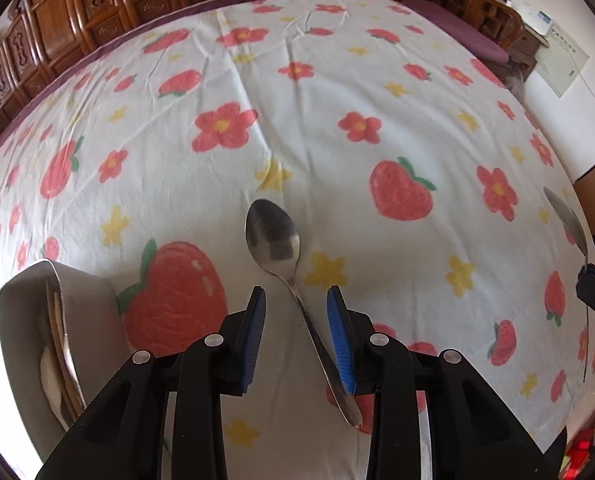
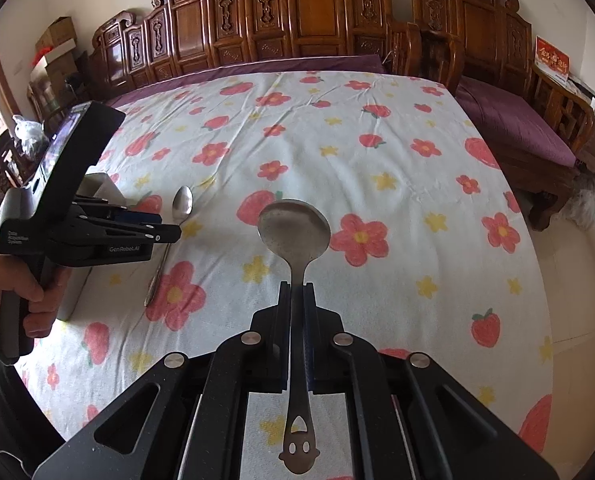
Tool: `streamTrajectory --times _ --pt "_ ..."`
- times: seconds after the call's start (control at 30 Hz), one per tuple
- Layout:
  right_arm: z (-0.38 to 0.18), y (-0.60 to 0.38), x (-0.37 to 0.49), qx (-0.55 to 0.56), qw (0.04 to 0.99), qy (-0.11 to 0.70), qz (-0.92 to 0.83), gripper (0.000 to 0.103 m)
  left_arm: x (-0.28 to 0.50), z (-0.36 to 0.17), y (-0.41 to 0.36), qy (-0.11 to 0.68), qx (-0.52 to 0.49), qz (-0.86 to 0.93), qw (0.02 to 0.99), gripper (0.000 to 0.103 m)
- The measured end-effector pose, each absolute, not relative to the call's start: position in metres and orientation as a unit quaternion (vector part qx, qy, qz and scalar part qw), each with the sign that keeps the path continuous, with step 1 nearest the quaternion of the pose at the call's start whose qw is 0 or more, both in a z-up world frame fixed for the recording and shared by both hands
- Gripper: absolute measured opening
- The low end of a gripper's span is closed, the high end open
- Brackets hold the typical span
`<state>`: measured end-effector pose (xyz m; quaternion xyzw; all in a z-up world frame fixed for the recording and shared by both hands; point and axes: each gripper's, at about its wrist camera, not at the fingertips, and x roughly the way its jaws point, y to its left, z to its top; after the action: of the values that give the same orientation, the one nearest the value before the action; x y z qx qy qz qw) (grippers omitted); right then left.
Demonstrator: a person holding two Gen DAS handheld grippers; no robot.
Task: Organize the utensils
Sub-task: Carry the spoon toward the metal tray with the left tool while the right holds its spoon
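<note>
A steel spoon [image 1: 273, 236] lies on the flowered cloth, bowl pointing away, its handle running back between my left gripper's blue pads. My left gripper [image 1: 296, 300] is open around the handle, with the right pad close to it. The same spoon [image 2: 182, 202] and left gripper [image 2: 169, 230] show in the right wrist view. My right gripper [image 2: 296, 292] is shut on a round-bowled steel spoon [image 2: 293, 228] with a smiley cut-out handle, held above the cloth. That held spoon shows at the right edge of the left wrist view [image 1: 567, 216].
A grey utensil container [image 1: 89, 304] stands at the left, holding what look like wooden and white utensils. Carved wooden furniture [image 2: 297, 20] and a purple cushioned bench [image 2: 513, 124] border the far and right sides. The flowered cloth [image 1: 337, 80] covers the whole surface.
</note>
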<state>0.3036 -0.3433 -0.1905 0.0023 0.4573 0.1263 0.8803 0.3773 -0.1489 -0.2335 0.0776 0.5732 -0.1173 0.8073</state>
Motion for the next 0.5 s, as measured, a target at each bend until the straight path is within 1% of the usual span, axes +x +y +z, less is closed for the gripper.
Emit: streamTrajectory --times 0.1,0.17,0.2,0.23,0.33,0.5 --pt "-0.193 -0.341 0.304 0.002 0.879 0.459 0.129 0.007 0.377 -0.236 -0.151 0.572 0.086 -0.113 0.808 0.029" --pt "-0.195 -0.339 0.304 0.000 0.878 0.460 0.131 0.007 0.376 -0.235 -0.153 0.574 0.085 -0.114 0.806 0.023" --pt "-0.195 -0.338 0.304 0.000 0.878 0.460 0.131 0.007 0.376 -0.235 -0.153 0.576 0.087 -0.114 0.805 0.017" --pt "-0.195 -0.338 0.305 -0.001 0.878 0.460 0.132 0.007 0.374 -0.235 -0.154 0.578 0.089 -0.115 0.803 0.005" --pt "-0.195 -0.337 0.304 0.000 0.878 0.460 0.131 0.007 0.372 -0.236 -0.159 0.576 0.111 -0.119 0.801 0.002" --pt "-0.189 -0.333 0.300 -0.003 0.879 0.457 0.133 0.007 0.366 -0.232 -0.149 0.574 0.096 -0.126 0.804 0.000"
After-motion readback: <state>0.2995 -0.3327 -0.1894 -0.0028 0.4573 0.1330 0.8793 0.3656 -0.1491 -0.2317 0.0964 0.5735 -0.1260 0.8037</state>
